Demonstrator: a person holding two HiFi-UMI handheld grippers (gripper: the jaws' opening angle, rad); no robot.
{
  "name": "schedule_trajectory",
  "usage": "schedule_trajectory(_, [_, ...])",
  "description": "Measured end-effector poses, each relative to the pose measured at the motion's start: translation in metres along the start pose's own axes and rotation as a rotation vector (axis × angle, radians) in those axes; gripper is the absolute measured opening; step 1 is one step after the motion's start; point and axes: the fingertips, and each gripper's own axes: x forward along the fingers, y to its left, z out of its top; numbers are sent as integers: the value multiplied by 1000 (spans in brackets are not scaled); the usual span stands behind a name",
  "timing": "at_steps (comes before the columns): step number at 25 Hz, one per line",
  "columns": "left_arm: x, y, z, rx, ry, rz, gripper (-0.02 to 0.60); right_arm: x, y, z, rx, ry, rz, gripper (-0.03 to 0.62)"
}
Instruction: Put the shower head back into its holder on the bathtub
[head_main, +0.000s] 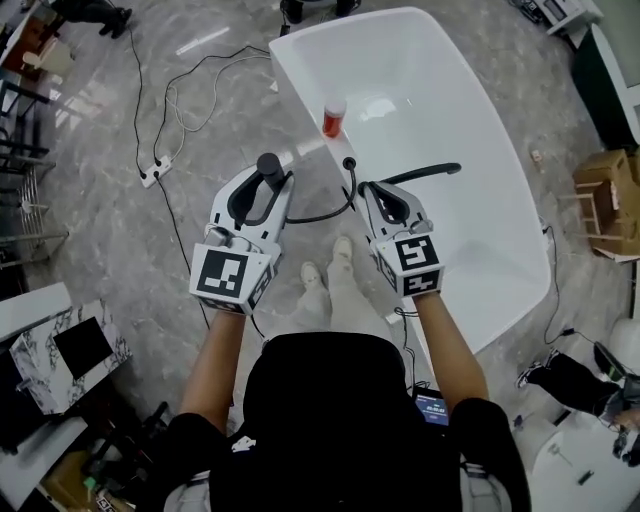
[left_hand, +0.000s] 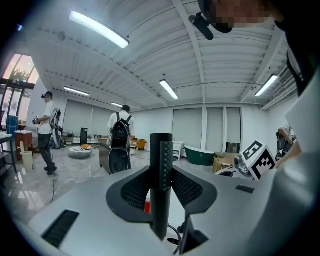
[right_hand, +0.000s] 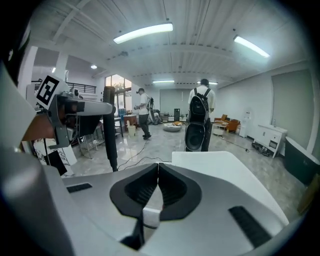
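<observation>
Two tools show: the left tool is clamped on the one black shower head, which it holds upright just outside the rim of the single white bathtub. The right tool has its jaws closed together on nothing. One black hose loops from the shower head to the rim, its near end hidden behind the left tool. One small red container stands on the rim, and the holder is too small to make out.
</observation>
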Motion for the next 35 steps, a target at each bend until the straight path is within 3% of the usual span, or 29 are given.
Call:
schedule_trajectory(16, [46,11,-122,-94,142,13,144,62,-12,-119,82,227,50,23])
schedule_trajectory(29, [71,15,-194,-122,221,7,143,126,-16,-219,163,384,27,25])
schedule_trajectory(35, [80,9,-217,-123,237,-2,143,152,-14,-283,222,518,-10,100])
